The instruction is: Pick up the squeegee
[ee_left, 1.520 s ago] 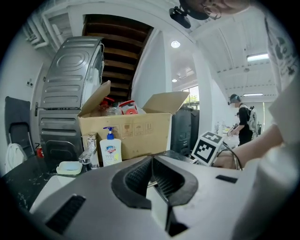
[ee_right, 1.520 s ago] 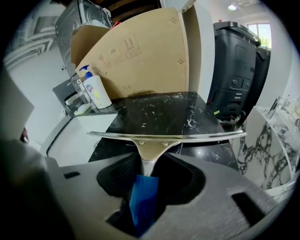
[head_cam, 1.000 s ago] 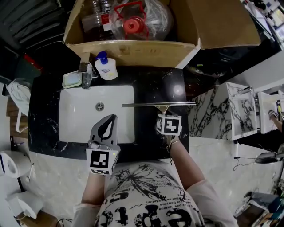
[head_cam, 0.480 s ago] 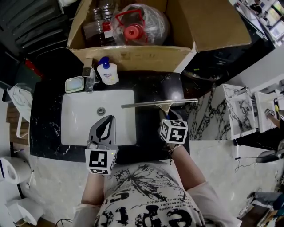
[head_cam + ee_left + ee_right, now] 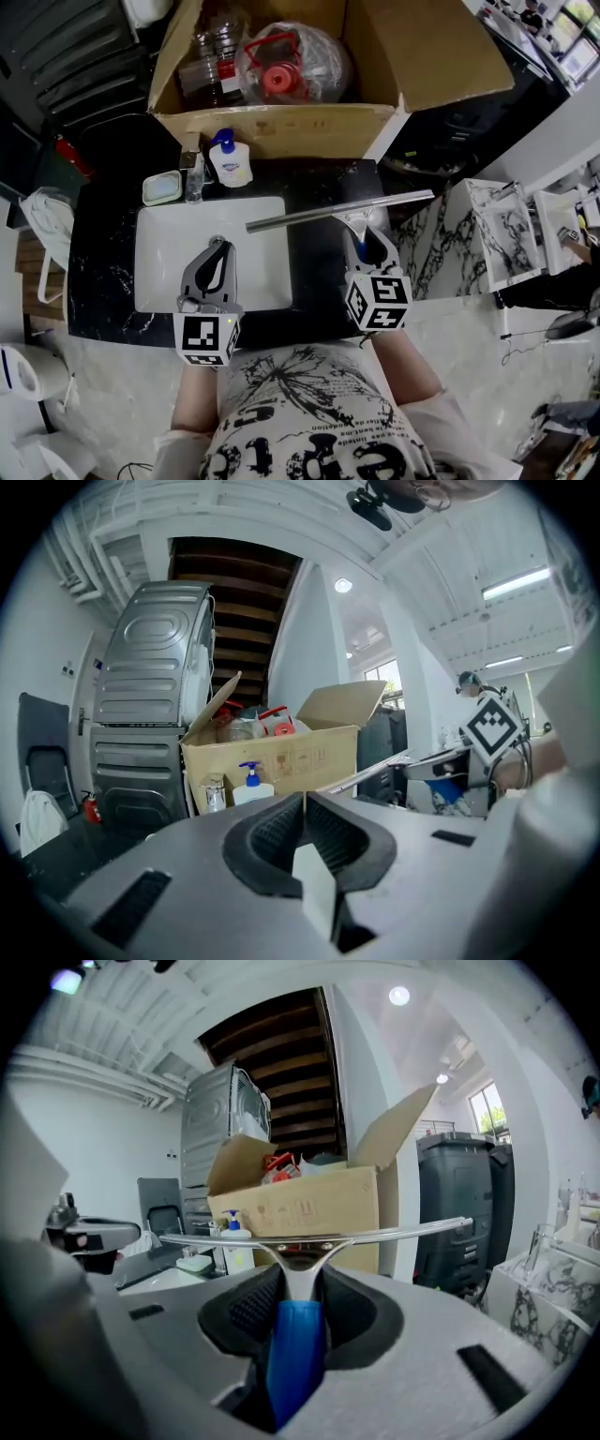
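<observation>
Above the black bench [image 5: 103, 262], we are pinching the squeegee [image 5: 323, 214] by its blue handle in our right tongs [image 5: 364, 239], its metal blade lying crosswise over the sink's [image 5: 159, 281] right edge. Our left tongs [image 5: 219, 246] are hovering over the sink, pressed together and holding nothing.

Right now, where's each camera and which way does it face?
Head view: on the head, facing steeply down at the sink; forearms, left gripper, right gripper show.
Left gripper view: on that gripper, facing level toward the cardboard box; shut jaws show.
Right gripper view: likewise; jaws clamp the squeegee.
All share the cardboard box, squeegee.
</observation>
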`<state>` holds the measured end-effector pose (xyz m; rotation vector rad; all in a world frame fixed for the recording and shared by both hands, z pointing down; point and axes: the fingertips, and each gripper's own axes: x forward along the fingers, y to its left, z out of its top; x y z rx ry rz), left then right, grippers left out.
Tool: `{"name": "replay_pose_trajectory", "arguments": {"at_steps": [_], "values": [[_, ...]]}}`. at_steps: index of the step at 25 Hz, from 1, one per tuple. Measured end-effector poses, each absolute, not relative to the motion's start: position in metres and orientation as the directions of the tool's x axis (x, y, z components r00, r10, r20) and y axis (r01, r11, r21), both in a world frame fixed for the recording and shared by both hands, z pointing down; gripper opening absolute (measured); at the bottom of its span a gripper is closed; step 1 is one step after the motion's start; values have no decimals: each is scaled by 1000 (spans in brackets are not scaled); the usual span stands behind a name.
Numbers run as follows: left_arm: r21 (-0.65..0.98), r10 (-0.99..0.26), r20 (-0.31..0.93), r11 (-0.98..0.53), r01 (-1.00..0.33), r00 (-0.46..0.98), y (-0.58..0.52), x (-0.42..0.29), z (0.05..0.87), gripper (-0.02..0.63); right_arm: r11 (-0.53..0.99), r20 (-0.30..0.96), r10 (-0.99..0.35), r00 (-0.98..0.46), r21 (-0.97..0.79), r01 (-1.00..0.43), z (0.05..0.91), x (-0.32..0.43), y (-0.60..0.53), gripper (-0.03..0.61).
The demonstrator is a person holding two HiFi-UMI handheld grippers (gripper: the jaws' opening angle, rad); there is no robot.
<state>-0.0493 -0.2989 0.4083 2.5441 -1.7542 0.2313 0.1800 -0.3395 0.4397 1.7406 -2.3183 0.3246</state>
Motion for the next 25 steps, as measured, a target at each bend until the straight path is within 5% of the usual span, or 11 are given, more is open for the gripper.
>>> {"name": "replay_pose_trajectory", "arguments": {"at_steps": [10, 25], "values": [[-64, -933, 70, -358, -932, 354, -308, -55, 378, 12, 290, 101, -954, -283, 57, -955, 382, 171, -325, 117], [-75, -928, 69, -370, -926, 366, -311, -59, 374, 12, 284, 101, -955, -280, 24, -958, 381, 166, -325, 115]]}}
